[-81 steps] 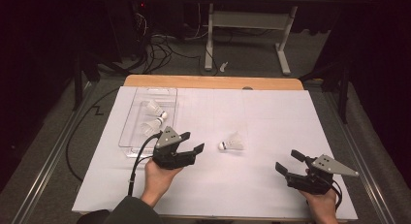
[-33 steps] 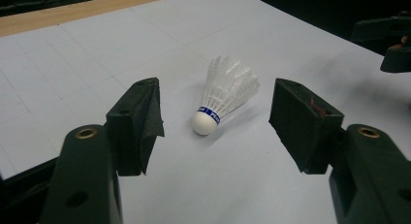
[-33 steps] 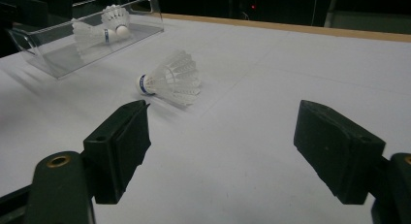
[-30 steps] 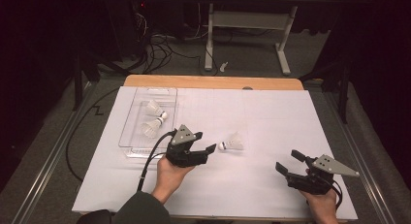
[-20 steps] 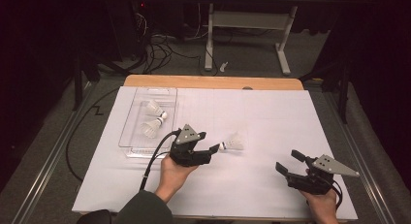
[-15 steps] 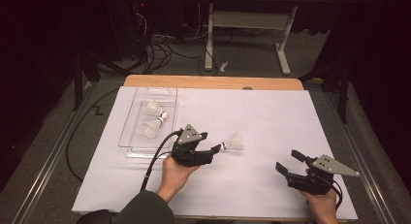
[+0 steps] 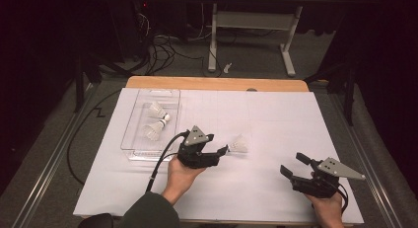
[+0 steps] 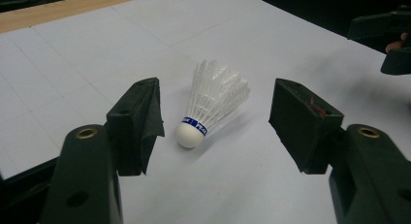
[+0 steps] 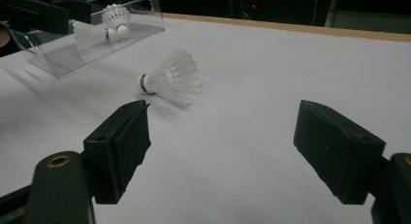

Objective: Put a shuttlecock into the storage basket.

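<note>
The left gripper (image 7: 224, 151) is at the loose shuttlecock (image 7: 239, 145), which lies on its side near the middle of the counter (image 7: 276, 119), cork toward the gripper and feathers pointing away. The jaws stand released, wide apart, with the cork just ahead of the gap and nothing touching it. The likely step is to pick it up and put it in the tray (image 7: 132, 139) with the others.

To do it well, I would push the jaws a little farther forward so the pads straddle the cork and its blue band, not the feathers, which would crush or spring out. In the left gripper view the shuttlecock (image 8: 211, 103) lies somewhat nearer one pad, so centring the gripper before closing should keep it from being nudged or rolled aside. Close gently and lift straight up.

The right gripper (image 7: 293, 169) rests near the counter's front right corner, its jaws also released and holding nothing, well apart from the work. The clear tray sits toward the back left corner with two shuttlecocks (image 7: 156, 120) already inside, touching each other. The white sheet between shuttlecock and tray is bare, so nothing blocks the carry; only the tray's near wall must be cleared.
</note>
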Tool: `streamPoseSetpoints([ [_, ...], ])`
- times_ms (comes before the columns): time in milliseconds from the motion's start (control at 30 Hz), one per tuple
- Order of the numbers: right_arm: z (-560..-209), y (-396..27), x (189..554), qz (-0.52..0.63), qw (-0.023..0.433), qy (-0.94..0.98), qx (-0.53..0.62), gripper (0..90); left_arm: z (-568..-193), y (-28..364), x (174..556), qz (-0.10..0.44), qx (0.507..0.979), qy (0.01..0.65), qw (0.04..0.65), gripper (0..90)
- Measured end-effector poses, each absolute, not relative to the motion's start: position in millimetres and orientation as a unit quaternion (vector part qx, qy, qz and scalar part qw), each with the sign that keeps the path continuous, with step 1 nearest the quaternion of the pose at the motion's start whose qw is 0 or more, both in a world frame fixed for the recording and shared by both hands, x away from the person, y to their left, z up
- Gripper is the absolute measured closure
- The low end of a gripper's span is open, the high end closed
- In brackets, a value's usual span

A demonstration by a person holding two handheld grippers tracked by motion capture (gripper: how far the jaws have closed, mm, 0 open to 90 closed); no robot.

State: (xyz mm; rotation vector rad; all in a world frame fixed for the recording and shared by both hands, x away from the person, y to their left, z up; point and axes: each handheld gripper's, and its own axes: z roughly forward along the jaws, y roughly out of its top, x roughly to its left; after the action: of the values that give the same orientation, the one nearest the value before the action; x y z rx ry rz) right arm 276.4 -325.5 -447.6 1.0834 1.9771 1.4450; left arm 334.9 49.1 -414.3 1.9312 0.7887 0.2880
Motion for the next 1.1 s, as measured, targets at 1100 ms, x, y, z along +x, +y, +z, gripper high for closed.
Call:
streamPoseSetpoints([
  [1100,-447.8,-325.6,276.6,0.525,0.229,0.719,0.393,21.0,-417.0,33.0,347.0,0.113,0.803,0.324,0.487,36.6],
])
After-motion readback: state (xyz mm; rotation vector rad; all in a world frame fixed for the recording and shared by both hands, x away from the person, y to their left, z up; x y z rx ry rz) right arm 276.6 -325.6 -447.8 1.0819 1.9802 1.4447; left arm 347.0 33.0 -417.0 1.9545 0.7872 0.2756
